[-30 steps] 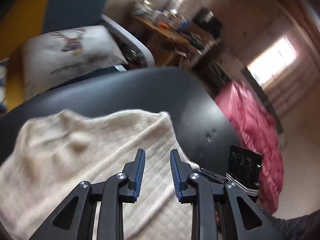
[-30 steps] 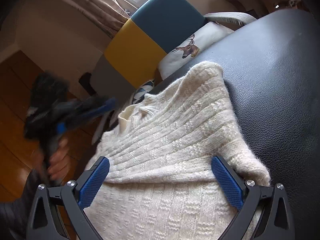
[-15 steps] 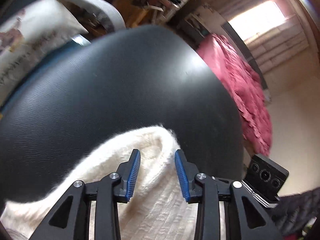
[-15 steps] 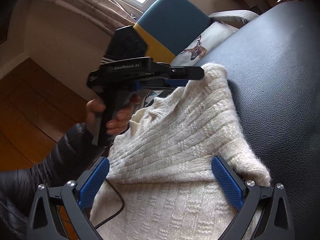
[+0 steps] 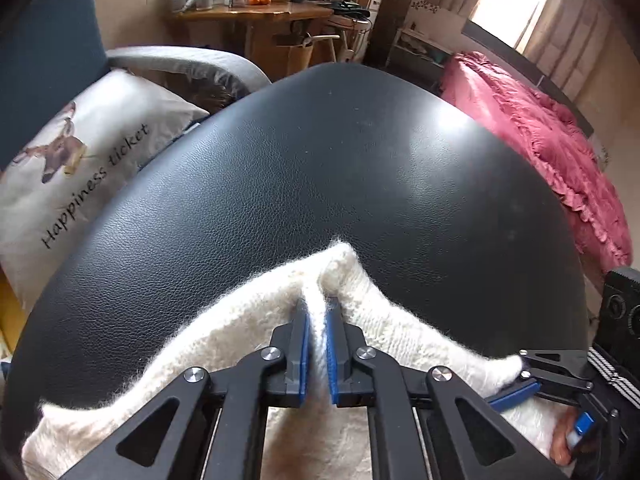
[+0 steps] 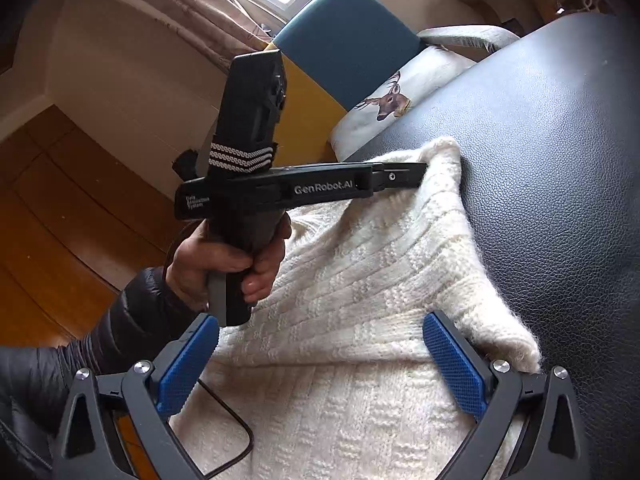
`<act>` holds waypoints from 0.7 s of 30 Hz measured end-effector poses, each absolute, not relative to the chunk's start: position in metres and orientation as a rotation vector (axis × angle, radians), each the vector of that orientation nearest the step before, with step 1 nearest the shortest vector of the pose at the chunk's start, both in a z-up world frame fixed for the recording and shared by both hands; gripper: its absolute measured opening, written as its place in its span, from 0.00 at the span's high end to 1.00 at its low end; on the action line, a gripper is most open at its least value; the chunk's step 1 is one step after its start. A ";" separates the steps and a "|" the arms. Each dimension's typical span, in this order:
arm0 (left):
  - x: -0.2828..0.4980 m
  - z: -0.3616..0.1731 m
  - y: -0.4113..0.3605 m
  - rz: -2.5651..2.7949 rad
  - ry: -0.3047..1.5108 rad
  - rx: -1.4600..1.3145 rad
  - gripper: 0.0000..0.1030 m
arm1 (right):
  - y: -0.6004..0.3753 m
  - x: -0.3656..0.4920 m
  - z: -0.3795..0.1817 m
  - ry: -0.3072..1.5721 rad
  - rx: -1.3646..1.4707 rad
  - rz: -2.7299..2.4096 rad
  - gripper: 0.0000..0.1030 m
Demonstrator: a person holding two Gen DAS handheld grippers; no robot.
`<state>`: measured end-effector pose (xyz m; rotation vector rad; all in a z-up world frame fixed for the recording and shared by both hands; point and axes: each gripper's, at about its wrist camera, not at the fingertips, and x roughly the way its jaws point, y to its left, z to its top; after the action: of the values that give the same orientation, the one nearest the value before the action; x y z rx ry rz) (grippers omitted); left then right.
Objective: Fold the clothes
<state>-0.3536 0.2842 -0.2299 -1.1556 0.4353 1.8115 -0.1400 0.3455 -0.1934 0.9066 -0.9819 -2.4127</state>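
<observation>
Left gripper (image 5: 317,330): we pinch the cream sweater (image 6: 360,280) at its far corner.
Right gripper (image 6: 320,364): we hold it spread wide over the sweater's near fold.
Sweater: lying on our black table (image 5: 320,168).

Sweater (image 5: 248,332) fuzzy cream knit; table (image 5: 340,184) glossy black grained leatherette.

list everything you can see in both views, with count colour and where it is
sweater: 1, cream knit, on the black surface
padded surface: 1, black leather-look, under the sweater
cushion: 1, white with deer print, on the chair to the left
chair: 1, blue and yellow, beside the surface
bedspread: 1, pink, right background
wooden table: 1, brown, cluttered, far background
left gripper: 1, black with blue pads, shut on a sweater corner
right gripper: 1, black with blue pads, open over the sweater
hand: 1, dark sleeve, holding the left gripper's handle
</observation>
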 end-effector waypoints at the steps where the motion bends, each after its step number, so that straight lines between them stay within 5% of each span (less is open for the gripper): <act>1: -0.352 -0.228 0.282 1.826 0.425 -1.155 0.92 | 0.346 -0.140 -0.194 -0.982 0.907 -2.414 0.00; 11: -0.340 -0.186 0.162 2.090 -0.045 -1.191 0.82 | 0.344 -0.141 -0.191 -0.957 0.931 -2.430 0.00; 21: -0.268 -0.216 0.062 2.196 -0.067 -1.306 0.79 | 0.313 -0.162 -0.167 -0.704 1.115 -2.599 0.00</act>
<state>-0.2683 0.0617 -0.2162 -1.3063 -0.0674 2.1958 -0.1621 0.3130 -0.1674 1.1151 -0.7041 -2.5993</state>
